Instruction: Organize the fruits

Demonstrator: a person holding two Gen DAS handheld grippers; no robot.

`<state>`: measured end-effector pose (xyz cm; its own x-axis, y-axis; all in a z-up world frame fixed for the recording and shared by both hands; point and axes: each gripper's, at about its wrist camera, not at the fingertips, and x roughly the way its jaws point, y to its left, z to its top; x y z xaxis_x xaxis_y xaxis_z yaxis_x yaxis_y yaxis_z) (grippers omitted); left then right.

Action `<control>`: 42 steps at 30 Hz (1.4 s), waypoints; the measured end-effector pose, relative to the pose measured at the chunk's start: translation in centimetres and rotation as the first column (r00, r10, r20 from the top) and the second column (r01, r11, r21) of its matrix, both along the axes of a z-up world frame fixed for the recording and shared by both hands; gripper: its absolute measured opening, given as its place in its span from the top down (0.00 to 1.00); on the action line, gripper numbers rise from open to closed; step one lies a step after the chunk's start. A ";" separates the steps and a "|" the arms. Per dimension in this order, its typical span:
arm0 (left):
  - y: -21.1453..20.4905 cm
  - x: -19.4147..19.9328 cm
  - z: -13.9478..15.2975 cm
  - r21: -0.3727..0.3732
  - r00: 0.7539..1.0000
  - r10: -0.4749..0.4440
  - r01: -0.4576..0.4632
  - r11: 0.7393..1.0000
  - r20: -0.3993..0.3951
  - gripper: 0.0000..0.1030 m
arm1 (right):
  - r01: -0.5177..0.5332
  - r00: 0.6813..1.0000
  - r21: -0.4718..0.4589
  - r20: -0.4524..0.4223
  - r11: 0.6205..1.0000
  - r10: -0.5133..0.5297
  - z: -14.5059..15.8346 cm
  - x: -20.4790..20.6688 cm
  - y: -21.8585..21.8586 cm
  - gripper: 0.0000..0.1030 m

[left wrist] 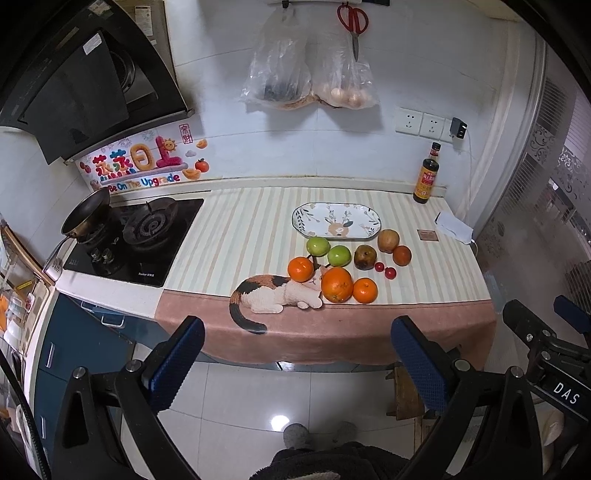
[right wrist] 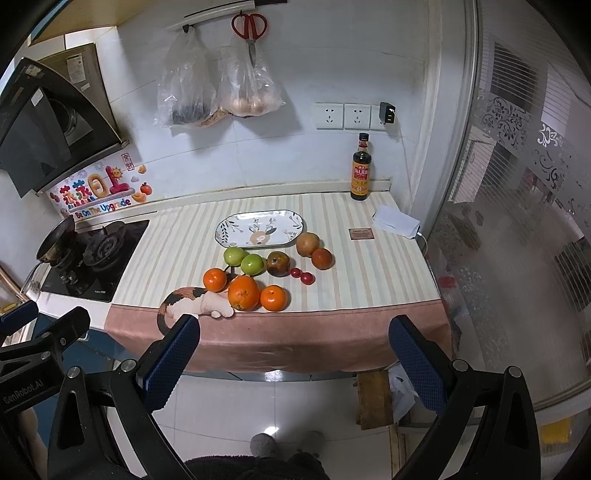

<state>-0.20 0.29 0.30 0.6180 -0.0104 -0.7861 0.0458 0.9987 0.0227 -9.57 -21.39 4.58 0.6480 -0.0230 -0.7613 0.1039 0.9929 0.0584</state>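
Fruit lies on the striped cloth in front of an empty oval patterned plate (left wrist: 336, 220) (right wrist: 260, 229): a large orange (left wrist: 336, 284) (right wrist: 243, 293), two smaller oranges (left wrist: 365, 290) (left wrist: 300, 269), two green apples (left wrist: 318, 246) (left wrist: 339, 255), a dark bruised pear (left wrist: 365, 257) (right wrist: 278, 263), a tan apple (left wrist: 388, 240), a reddish orange (left wrist: 402, 255) and two cherry tomatoes (left wrist: 390, 273) (right wrist: 307, 278). My left gripper (left wrist: 297, 338) and right gripper (right wrist: 295, 338) are both open and empty, held back from the counter edge above the floor.
A calico cat figure (left wrist: 275, 295) lies by the oranges at the cloth's front. A gas hob (left wrist: 140, 236) with a pan (left wrist: 86, 214) is at the left. A sauce bottle (left wrist: 426, 177), white packet (left wrist: 452, 225) and small card (left wrist: 427, 235) sit back right. Bags and scissors (left wrist: 352, 26) hang above.
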 end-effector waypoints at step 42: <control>0.5 0.1 -0.3 0.002 1.000 -0.002 0.002 1.000 0.005 0.00 | -0.010 1.000 0.009 -0.004 1.000 0.010 0.0 0.1 1.0 0.00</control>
<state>-0.08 0.81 0.01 0.6222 -0.0103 -0.7828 0.0480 0.9985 0.0250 -9.49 -20.41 4.60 0.6451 -0.0099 -0.7640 0.0945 0.9933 0.0670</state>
